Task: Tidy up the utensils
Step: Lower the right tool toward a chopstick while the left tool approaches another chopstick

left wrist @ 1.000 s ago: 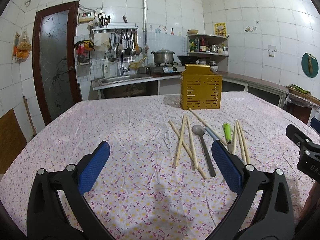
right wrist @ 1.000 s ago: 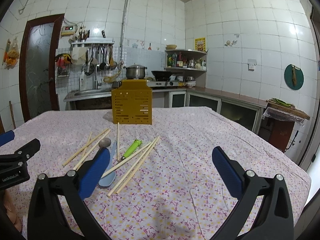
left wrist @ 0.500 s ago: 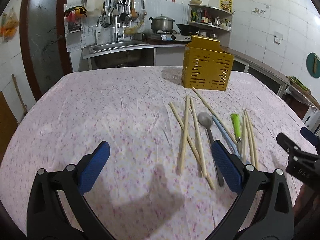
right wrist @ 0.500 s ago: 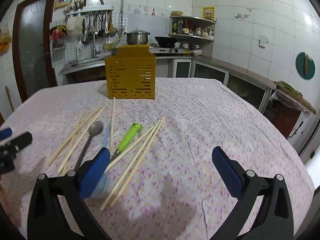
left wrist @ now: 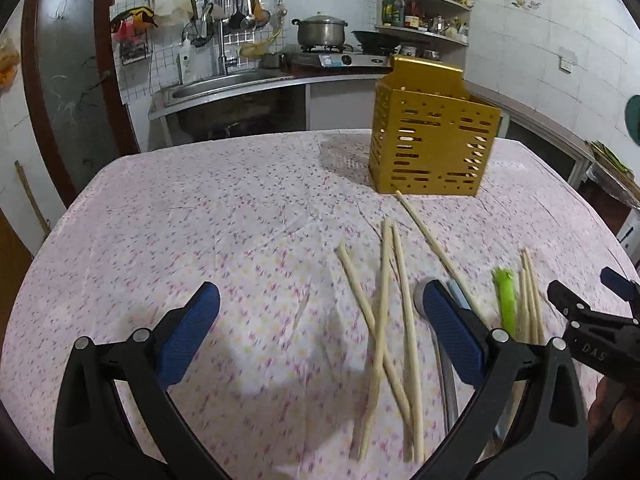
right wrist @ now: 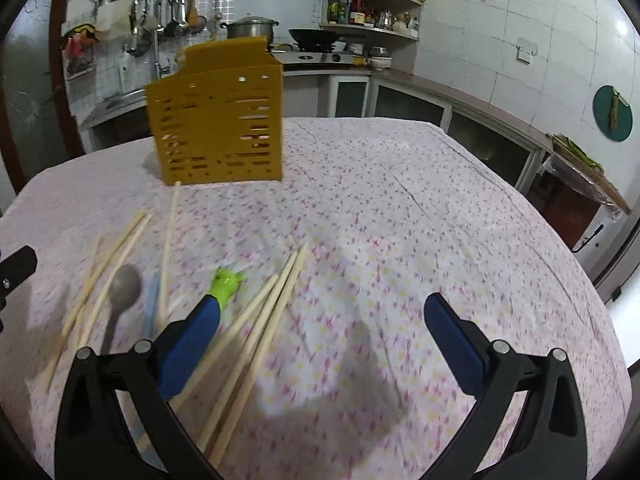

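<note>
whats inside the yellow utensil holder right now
Through the yellow utensil holder's slots, only light and bits of kitchen show; no utensil sticks out above its rim. Its solid walls hide the bottom.

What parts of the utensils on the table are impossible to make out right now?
- Left wrist view: spoon bowl mostly hidden behind the left tool's blue pad.
- Right wrist view: green-handled utensil's working end hidden behind the right tool; motion blur.
- Yellow holder: contents unclear through its slots.

Soft indoor light is falling from above, casting dim grey shadows on the floral tablecloth between and just ahead of the fingers in both views. Motion blur is smearing the chopsticks and cloth print nearest the fingers, while fisheye distortion is bending the tiled walls and darkening the corners.
</note>
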A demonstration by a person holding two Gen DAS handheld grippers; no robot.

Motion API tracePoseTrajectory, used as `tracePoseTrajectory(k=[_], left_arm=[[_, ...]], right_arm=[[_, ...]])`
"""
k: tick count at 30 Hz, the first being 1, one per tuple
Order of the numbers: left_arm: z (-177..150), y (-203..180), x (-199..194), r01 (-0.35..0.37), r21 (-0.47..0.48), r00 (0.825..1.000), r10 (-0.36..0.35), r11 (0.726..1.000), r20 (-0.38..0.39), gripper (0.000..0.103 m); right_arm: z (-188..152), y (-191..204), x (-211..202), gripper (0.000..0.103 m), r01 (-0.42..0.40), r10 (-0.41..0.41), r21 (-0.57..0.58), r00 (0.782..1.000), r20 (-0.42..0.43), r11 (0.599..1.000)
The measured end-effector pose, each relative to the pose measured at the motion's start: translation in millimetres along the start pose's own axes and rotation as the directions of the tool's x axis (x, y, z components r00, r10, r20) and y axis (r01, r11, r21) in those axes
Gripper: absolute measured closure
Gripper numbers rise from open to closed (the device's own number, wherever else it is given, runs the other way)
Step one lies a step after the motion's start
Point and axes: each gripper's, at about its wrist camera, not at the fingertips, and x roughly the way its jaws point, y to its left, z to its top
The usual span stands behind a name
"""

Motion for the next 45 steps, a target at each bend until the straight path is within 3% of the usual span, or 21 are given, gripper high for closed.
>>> tracePoseTrajectory(k=[6,13,15,18,20,24,30,33,38,45], left_arm=[[13,-6,31,0.0,-0.002,0.998,-0.001,1.0,-0.055,0.005],[5,5,53,0.036,-0.031,0.992,-0.039,0.999,-0.121,0.008],[5,10,58,0.049,-0.044,0.989,-0.054,0.998,-0.134,0.014],[4,13,65,0.057,-0.062,0.985,-0.066,0.996,-0.16,0.016],[3,14,69,0.059,-0.066,0.982,-0.07,0.996,-0.174,0.028],[3,12,78,0.078,-0.076,0.972,-0.092,0.994,-0.216,0.038],[6,2,80,0.089,-0.072,0.968,-0.103,0.993,-0.229,0.048],[5,-5,81,0.08,-0.043,0.966,-0.088,0.996,-0.245,0.059],[8,-13,85,0.048,-0.016,0.961,-0.051,0.999,-0.273,0.064],[15,-19,92,0.043,-0.011,0.947,-0.044,0.999,-0.319,0.074]], right_arm=[[5,3,21,0.004,0.017,-0.016,0.013,0.999,-0.048,1.0],[-5,0,24,0.005,-0.024,0.027,0.041,0.997,-0.067,0.999],[-6,1,22,0.01,-0.02,0.023,0.039,0.998,-0.057,0.999],[-8,-3,26,0.027,-0.035,0.04,0.054,0.996,-0.083,0.998],[-8,-7,32,0.039,-0.059,0.067,0.073,0.992,-0.108,0.996],[-7,-5,34,0.041,-0.081,0.089,0.073,0.989,-0.115,0.994],[-6,7,39,0.055,-0.1,0.106,0.043,0.984,-0.145,0.994],[-3,11,41,0.063,-0.098,0.101,0.026,0.983,-0.153,0.995],[6,9,48,0.08,-0.119,0.122,0.028,0.976,-0.182,0.993],[19,-2,60,0.083,-0.195,0.203,0.057,0.953,-0.227,0.979]])
